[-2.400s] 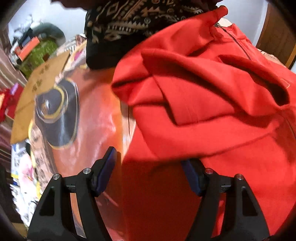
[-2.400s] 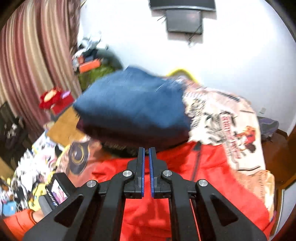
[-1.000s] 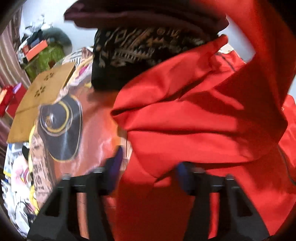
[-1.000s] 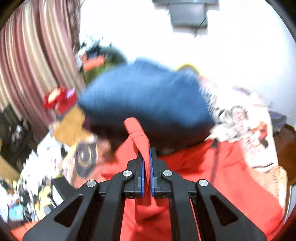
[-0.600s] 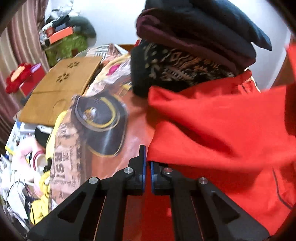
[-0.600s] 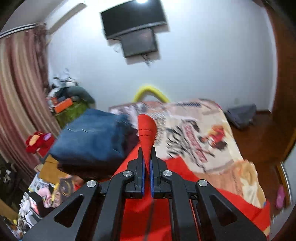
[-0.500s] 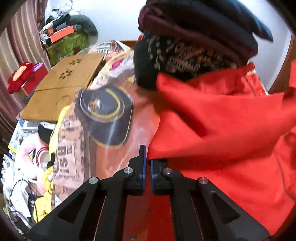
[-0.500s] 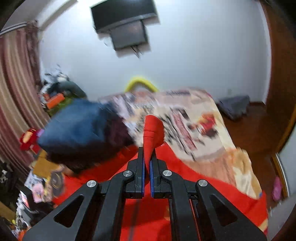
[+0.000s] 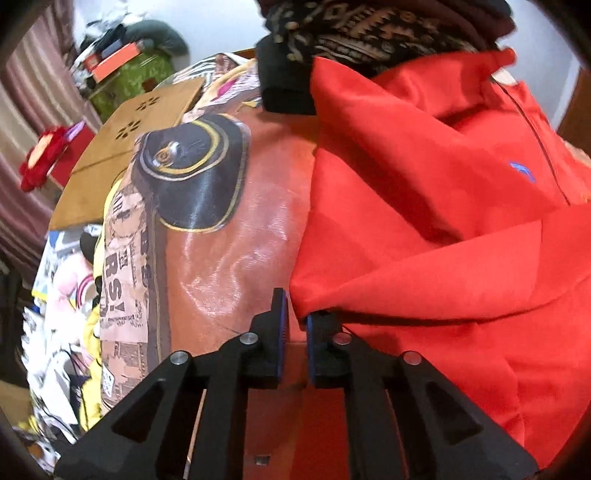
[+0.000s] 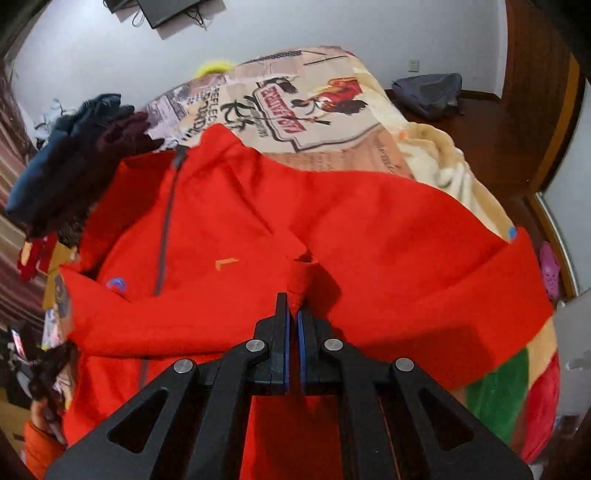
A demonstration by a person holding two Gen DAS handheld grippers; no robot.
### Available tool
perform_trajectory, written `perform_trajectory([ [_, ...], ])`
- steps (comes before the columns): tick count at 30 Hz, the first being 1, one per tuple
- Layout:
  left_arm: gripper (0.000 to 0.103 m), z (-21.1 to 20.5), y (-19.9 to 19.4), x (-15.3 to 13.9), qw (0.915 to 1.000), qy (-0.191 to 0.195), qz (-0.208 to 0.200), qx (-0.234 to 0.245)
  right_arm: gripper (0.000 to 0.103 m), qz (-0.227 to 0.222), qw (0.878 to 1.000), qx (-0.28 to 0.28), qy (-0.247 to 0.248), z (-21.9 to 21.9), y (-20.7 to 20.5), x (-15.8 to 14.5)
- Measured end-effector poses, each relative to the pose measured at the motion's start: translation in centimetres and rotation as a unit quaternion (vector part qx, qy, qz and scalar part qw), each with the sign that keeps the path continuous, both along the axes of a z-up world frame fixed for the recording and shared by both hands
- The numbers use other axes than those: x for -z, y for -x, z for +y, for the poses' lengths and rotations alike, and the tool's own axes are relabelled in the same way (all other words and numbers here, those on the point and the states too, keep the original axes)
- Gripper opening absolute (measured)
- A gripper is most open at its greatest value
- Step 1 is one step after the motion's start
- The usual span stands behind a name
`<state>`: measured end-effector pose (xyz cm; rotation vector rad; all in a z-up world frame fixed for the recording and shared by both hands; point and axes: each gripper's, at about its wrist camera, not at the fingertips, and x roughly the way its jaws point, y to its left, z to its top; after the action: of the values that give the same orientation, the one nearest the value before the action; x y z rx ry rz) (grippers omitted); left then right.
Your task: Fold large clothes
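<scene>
since a second ago, both views have tipped down onto the red jacket [image 10: 258, 229], spread on the printed bedspread [image 10: 332, 122] across mid-frame. right gripper [image 10: 291, 325] jaws are clamped on a bunched red cuff; left gripper [image 9: 293, 325] jaws are opening, the sleeve's fold corner just above their tips at lower centre, nothing pinched. risk: the sleeve may slump off its fold, or drag against the stacked clothes [image 9: 369, 33] at top.

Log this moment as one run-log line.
stage: folding red jacket on bed | left tongs: opening, fold corner at pads | right tongs: shut on red fabric
</scene>
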<state>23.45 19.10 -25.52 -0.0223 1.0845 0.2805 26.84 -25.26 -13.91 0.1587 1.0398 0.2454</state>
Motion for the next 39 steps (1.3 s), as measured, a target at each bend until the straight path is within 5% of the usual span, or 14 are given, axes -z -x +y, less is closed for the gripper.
perform_trajectory([
  [7,0.014,-1.2,0.8,-0.9,0.9989,-0.035,0.007,0.032,0.003,-0.083,0.996,-0.026,0.024,1.5,-0.2,-3.2],
  [10,0.025,-1.1,1.3,-1.3,0.9991,-0.030,0.009,0.030,0.005,-0.095,0.994,-0.026,0.045,2.8,-1.2,-4.2],
  [12,0.043,-0.9,1.8,-2.2,0.9993,-0.020,0.000,0.032,0.014,-0.083,0.993,-0.033,0.082,3.7,-1.5,-4.2],
  [14,0.054,-1.0,2.3,-3.6,0.9991,-0.018,-0.016,0.035,0.052,-0.082,0.990,-0.040,0.105,4.2,-1.4,-4.1],
  [16,0.059,-1.0,2.5,-4.8,0.9985,-0.018,-0.030,0.041,0.067,-0.102,0.987,-0.042,0.113,4.4,-0.6,-4.5],
  [21,0.074,-1.8,1.8,-7.1,0.9968,-0.016,-0.052,0.058,0.067,-0.104,0.988,-0.054,0.097,3.8,-0.8,-5.6],
  [29,0.074,-6.1,-3.1,-7.6,0.9929,0.031,-0.045,0.105,0.068,-0.057,0.996,-0.039,0.064,2.4,-2.6,-4.9],
  [39,0.074,-18.4,-13.2,-6.5,0.9680,0.131,0.002,0.215,0.068,-0.048,0.996,-0.031,0.068,-1.1,0.5,-2.8],
])
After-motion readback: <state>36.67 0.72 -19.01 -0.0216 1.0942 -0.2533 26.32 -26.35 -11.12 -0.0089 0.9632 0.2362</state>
